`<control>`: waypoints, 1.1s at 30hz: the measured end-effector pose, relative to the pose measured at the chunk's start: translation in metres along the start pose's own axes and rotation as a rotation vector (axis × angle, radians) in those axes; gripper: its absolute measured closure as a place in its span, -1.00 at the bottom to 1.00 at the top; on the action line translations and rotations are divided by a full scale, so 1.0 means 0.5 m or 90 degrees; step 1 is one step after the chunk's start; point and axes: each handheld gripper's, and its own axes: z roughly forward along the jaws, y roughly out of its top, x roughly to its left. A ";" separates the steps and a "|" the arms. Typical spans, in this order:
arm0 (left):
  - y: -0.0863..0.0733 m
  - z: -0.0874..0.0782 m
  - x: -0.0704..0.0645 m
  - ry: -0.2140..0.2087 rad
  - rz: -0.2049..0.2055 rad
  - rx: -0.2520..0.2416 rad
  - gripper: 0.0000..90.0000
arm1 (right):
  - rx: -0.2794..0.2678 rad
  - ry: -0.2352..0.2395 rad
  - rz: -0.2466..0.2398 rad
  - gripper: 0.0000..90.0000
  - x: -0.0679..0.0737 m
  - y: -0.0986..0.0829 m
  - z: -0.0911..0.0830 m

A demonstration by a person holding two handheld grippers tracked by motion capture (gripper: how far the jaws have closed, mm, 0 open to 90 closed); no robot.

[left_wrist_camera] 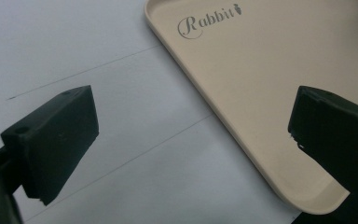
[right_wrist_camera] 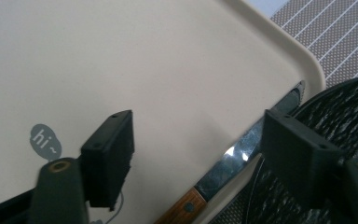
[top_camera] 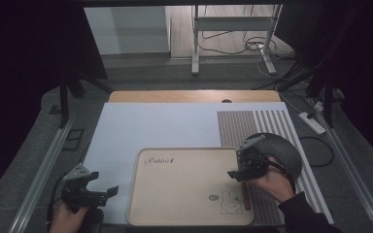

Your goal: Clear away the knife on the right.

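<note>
Hovering wide open over the knife [right_wrist_camera: 242, 154] along the tray's [top_camera: 184, 221] right rim, the right gripper [top_camera: 234, 174] seems poised to grasp — needing to descend and close — while the left gripper [top_camera: 110, 191] waits open beside the tray's left edge.

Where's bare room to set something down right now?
Most of the beige tray is bare, from the Rabbit lettering to the rabbit drawing. The white mat beyond it is free too. Crowded: the tray's right rim, with the knife, dark plate and right hand-held gripper.
</note>
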 end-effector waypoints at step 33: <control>0.000 0.000 0.001 -0.002 -0.002 -0.001 -0.96 | -0.084 -0.062 0.035 -1.00 -0.012 -0.067 -0.047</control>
